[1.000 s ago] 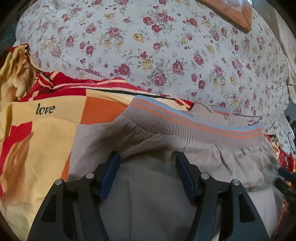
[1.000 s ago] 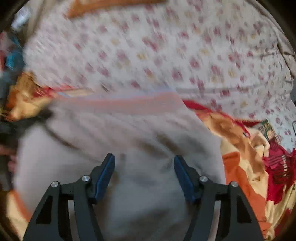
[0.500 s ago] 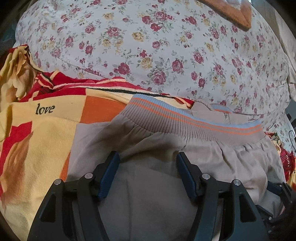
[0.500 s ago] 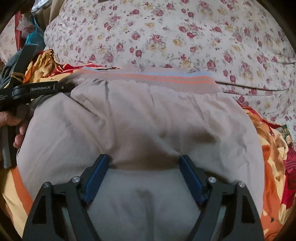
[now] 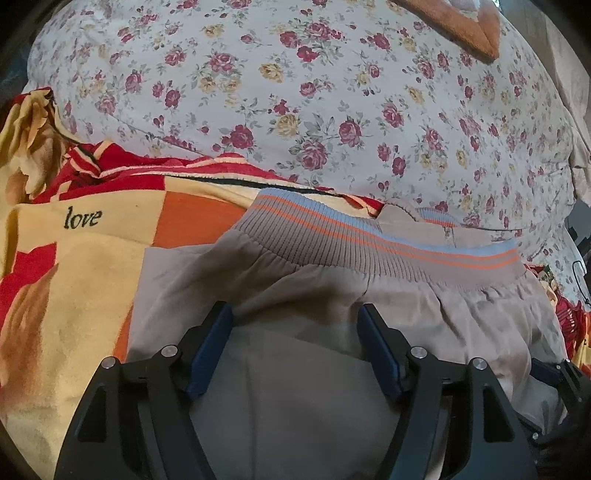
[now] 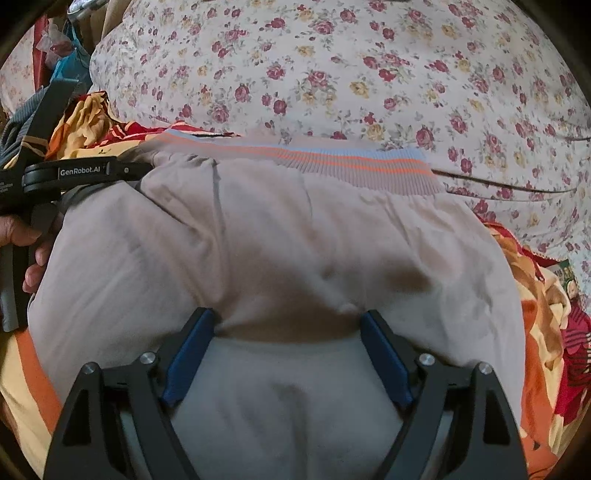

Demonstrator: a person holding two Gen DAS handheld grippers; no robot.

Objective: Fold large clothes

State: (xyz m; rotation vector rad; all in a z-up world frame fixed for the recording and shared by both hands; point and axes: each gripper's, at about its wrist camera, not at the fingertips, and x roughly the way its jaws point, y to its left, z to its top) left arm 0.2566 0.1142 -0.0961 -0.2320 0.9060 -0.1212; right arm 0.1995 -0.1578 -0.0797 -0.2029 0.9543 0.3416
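Note:
Grey-beige trousers (image 5: pixel 303 295) with a ribbed waistband (image 5: pixel 369 243) striped orange and blue lie folded on the bed; they also fill the right wrist view (image 6: pixel 280 243). My left gripper (image 5: pixel 295 314) is open, its blue pads (image 5: pixel 214 343) resting over a folded edge of the trousers near their left side. My right gripper (image 6: pixel 286 317) is open, fingers over the fold near the right side. The left gripper's body (image 6: pixel 74 171) and the hand holding it show at the left of the right wrist view.
A yellow, red and orange blanket (image 5: pixel 74 266) with the word "love" lies under the trousers. A floral quilt (image 5: pixel 332 92) rises behind. An orange-edged item (image 5: pixel 461 26) sits at the top right. Cluttered cloth (image 6: pixel 62 66) lies far left.
The right gripper swung in and settled low over the trousers' fold, its view going from blurred to steady. The left gripper barely moved. Both stayed open.

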